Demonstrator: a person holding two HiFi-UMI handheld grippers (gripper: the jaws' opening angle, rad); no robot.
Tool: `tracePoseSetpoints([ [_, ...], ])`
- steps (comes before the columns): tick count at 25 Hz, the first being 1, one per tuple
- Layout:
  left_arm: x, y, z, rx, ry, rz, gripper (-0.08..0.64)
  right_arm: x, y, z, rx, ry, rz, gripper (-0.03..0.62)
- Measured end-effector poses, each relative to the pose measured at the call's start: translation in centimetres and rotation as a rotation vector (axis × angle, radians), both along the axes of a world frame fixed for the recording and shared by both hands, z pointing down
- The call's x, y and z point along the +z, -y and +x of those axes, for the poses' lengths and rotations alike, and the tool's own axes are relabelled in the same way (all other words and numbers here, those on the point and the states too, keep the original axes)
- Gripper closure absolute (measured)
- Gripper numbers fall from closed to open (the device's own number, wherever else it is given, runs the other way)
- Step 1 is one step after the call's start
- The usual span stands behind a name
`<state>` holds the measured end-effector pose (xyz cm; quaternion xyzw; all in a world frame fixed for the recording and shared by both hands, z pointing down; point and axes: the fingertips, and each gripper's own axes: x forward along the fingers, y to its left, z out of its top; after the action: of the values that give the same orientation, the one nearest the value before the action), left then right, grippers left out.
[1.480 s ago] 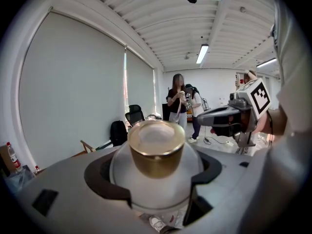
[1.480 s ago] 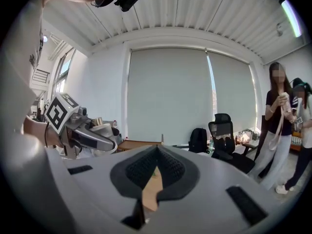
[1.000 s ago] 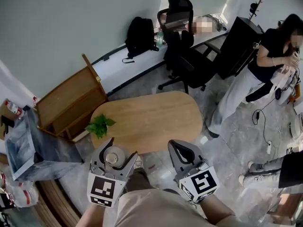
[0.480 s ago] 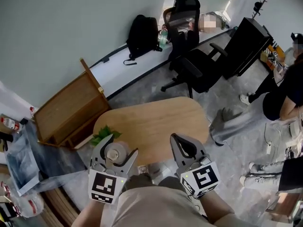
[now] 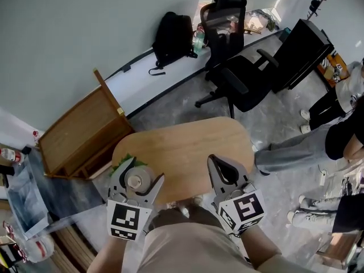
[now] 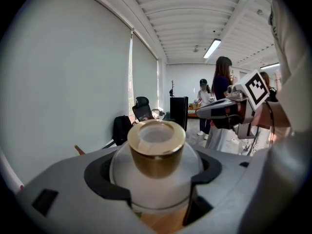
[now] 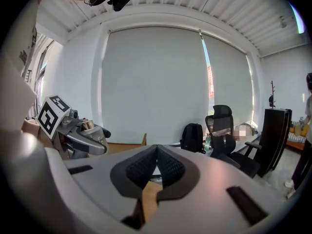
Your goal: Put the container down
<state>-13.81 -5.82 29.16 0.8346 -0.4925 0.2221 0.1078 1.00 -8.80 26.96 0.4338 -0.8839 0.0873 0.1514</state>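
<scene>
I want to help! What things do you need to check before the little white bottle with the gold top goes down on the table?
1. Hold on the container: ok, the left gripper is shut round its white body.
2. Container upright: ok, gold cap faces up.
3. Landing spot: ok, the wooden table is bare in the middle.
4. Plant out of the way: not ok, its leaves peek out right beside the left gripper.
5. Right gripper clear: ok, shut, empty, off to the side.
6. Height above the table: cannot tell.
</scene>
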Motion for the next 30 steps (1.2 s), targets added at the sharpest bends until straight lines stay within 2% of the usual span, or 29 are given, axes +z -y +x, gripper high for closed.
tracePoseSetpoints([
  [10,5.1,7.9,-2.1,-0.108,0.022,0.015,0.225,4.6,6.9,-1.2,-0.046,0.001,-0.021,0.597],
  [14,8.4,12.2,-2.5,-0.138,-0.001,0.045,0.225,7.1,10.8,-1.5,-0.043,0.007,-0.012,0.597],
  [23,21.2,19.9,-3.6,-0.176,-0.028,0.053,0.225,16.9,16.2,-3.2,-0.073,-0.019,-0.065,0.597],
  [30,30.9,23.6,-3.3,-0.144,-0.043,0.069,0.225,25.6,18.3,-4.3,-0.089,-0.038,-0.126,0.597],
])
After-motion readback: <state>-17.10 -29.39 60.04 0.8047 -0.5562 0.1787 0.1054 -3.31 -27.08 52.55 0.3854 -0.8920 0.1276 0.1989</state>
